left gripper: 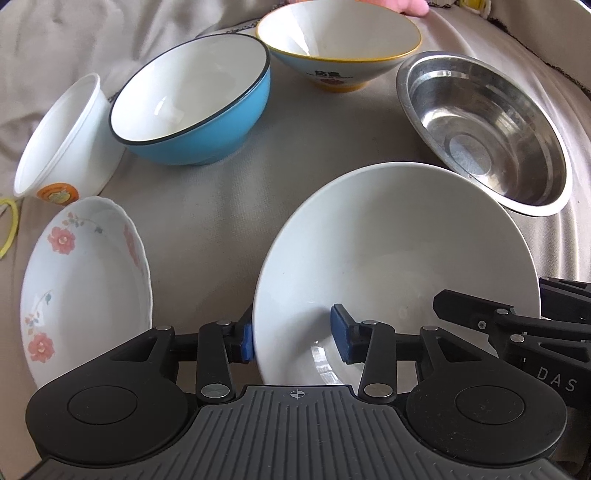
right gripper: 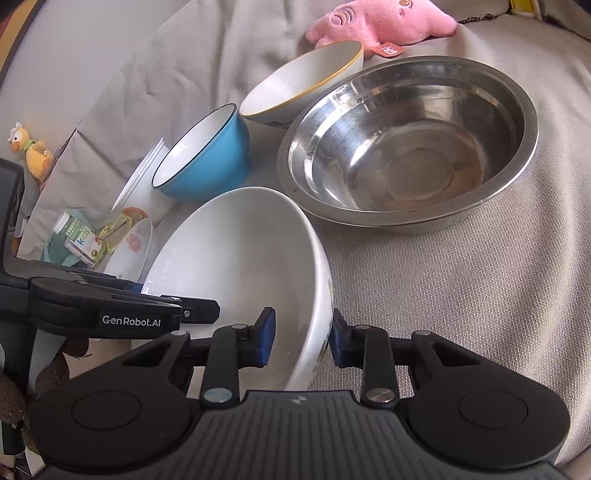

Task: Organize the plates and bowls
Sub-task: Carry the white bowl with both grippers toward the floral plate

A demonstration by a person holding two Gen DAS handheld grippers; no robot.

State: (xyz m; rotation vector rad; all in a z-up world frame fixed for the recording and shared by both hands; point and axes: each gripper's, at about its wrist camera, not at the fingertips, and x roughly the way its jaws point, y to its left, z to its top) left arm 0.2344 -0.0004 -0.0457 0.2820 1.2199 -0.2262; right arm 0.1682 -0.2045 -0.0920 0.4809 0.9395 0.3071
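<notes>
A large white bowl (left gripper: 399, 258) sits on the beige cloth, close in front of both grippers; it also shows in the right wrist view (right gripper: 236, 258). My left gripper (left gripper: 293, 341) is open, its jaws astride the bowl's left rim, one pad outside and one inside. My right gripper (right gripper: 301, 341) is open, astride the bowl's right rim. A steel bowl (right gripper: 410, 144) sits just behind it. A blue bowl (left gripper: 192, 99), a yellow-rimmed bowl (left gripper: 338, 40), a white plastic bowl (left gripper: 62, 140) and a flowered plate (left gripper: 81, 288) lie around.
A pink plush toy (right gripper: 384, 18) lies behind the bowls. A bottle and wrappers (right gripper: 81, 240) and a yellow duck toy (right gripper: 31, 151) sit at the left. A yellow rubber band (left gripper: 9, 229) lies at the far left. The cloth (right gripper: 461, 295) is wrinkled.
</notes>
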